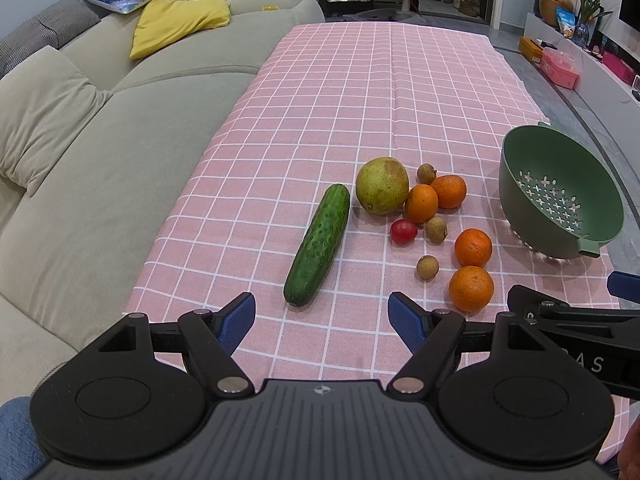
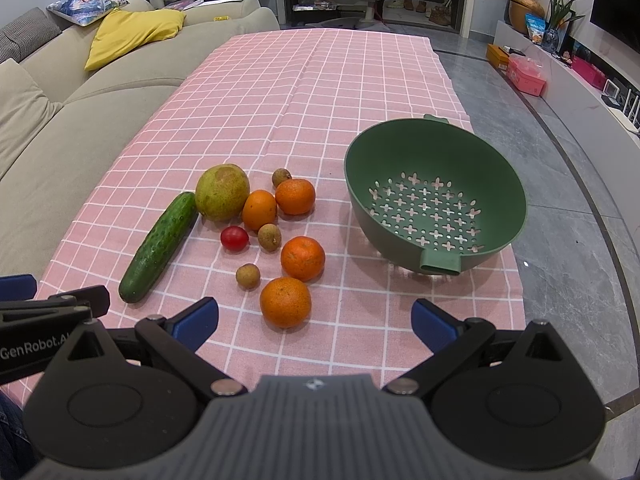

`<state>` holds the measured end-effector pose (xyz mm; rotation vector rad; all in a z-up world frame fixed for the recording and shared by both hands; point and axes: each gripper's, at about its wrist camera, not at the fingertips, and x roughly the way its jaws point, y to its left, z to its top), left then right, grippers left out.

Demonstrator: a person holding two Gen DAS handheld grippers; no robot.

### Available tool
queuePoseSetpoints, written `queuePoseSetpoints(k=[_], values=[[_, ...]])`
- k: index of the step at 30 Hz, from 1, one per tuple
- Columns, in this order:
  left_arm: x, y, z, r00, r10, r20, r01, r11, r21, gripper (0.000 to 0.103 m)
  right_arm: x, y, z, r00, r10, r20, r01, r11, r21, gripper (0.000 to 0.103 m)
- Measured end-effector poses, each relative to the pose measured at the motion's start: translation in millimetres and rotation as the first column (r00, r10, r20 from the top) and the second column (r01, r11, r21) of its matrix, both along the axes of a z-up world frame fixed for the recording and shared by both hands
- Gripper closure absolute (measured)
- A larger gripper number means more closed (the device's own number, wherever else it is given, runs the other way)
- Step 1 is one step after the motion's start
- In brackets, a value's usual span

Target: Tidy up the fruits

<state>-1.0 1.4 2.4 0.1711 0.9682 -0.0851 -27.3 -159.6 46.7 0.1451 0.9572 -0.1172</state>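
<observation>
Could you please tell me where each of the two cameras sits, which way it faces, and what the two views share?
Left wrist view: on the left gripper, facing forward and down over the pink tablecloth at the cucumber; its open blue fingers show, the right gripper beside it.
Right wrist view: on the right gripper, facing the same way, nearer the green colander; its open fingers show, the left gripper at the edge.
Shared: cucumber, pear, oranges, colander, sofa.
</observation>
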Motion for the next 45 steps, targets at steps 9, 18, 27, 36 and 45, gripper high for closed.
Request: queuePoseSetpoints(k=[9, 18, 27, 36, 45], values=[[-0.2, -1.0, -1.3, 1.000, 0.000, -0.002, 0.000, 1.000, -0.001, 0.015, -0.3, -0.4, 0.5, 1.000, -0.002, -0.001, 0.002, 1.000, 0.000, 0.004], [-0.8, -1.8, -6.0, 1.000, -0.002, -0.010, 0.002, 1.000, -0.005, 0.015, 1.9, 0.9, -6.8, 1.000, -0.008, -0.012, 0.007, 1.000, -0.004, 0.004], [3.6, 3.6, -4.3, 0.998, -0.061, 0.008, 0.061, 0.996, -0.064, 0.014, -0.3, -3.6, 0.0, 0.999, -0.005, 0.051, 0.005, 1.000, 0.010, 0.004], [30.3, 27.3, -15.5, 0.993, -0.116, 0.037, 0.120, 0.987, -0.105, 0.014, -0.9, -13.6, -10.1, 0.985, -0.073, 0.157, 0.077, 0.997, -0.022, 0.004], [64.0, 47.4, -35.8, 0.977, -0.177, 0.119, 0.193, 0.971, -0.144, 0.016, 28.8, -16.9, -54.4, 0.997, -0.045, 0.062, 0.040, 0.996, 0.080, 0.007]])
